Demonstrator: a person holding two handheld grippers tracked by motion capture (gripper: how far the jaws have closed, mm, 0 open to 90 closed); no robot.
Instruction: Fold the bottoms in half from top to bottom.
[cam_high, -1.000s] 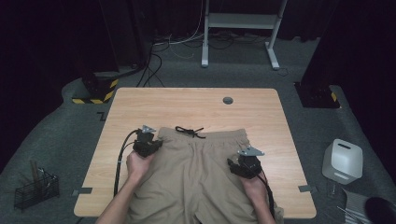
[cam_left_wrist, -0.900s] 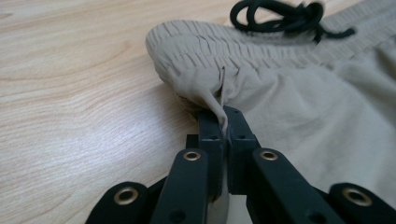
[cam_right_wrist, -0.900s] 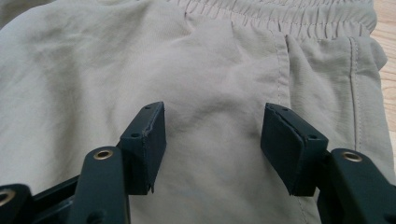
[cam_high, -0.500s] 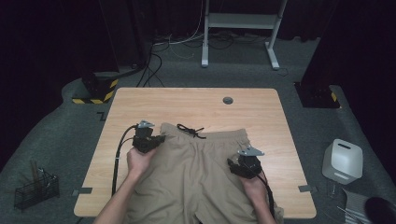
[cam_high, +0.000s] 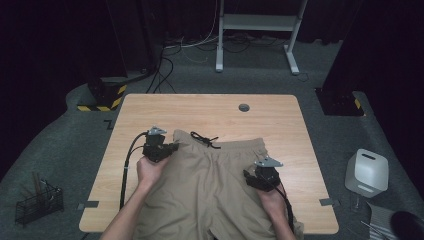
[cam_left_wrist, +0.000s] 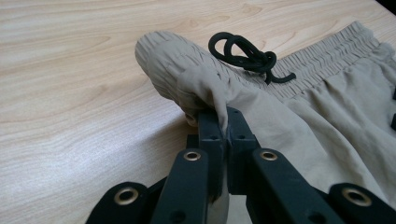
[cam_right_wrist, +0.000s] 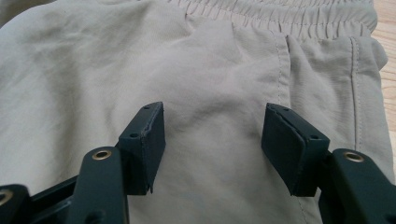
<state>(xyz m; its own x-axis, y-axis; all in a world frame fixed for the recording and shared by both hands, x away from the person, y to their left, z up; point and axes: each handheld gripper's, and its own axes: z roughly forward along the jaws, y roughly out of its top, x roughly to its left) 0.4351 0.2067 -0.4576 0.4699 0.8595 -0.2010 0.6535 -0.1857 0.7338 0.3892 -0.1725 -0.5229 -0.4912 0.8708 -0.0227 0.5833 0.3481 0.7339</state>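
A pair of beige fabric shorts (cam_high: 215, 175) with an elastic waistband lies spread on the near half of the light wooden worktop (cam_high: 210, 112), waistband toward the far side and a black drawstring bow (cam_high: 204, 139) at its middle. At the left, the left gripper (cam_high: 172, 147), held in a hand whose forearm reaches in from the near edge, has its fingers (cam_left_wrist: 212, 133) clamped tight on a bunched fold at the waistband's left corner, lifting that fold clear of the wood. At the right, the right gripper (cam_high: 250, 176) rests low over the shorts' right side, pointing across the cloth; its fingers (cam_right_wrist: 144, 135) stand wide apart over flat fabric and grip nothing. Both wrists are level, with black cables trailing back along the forearms.
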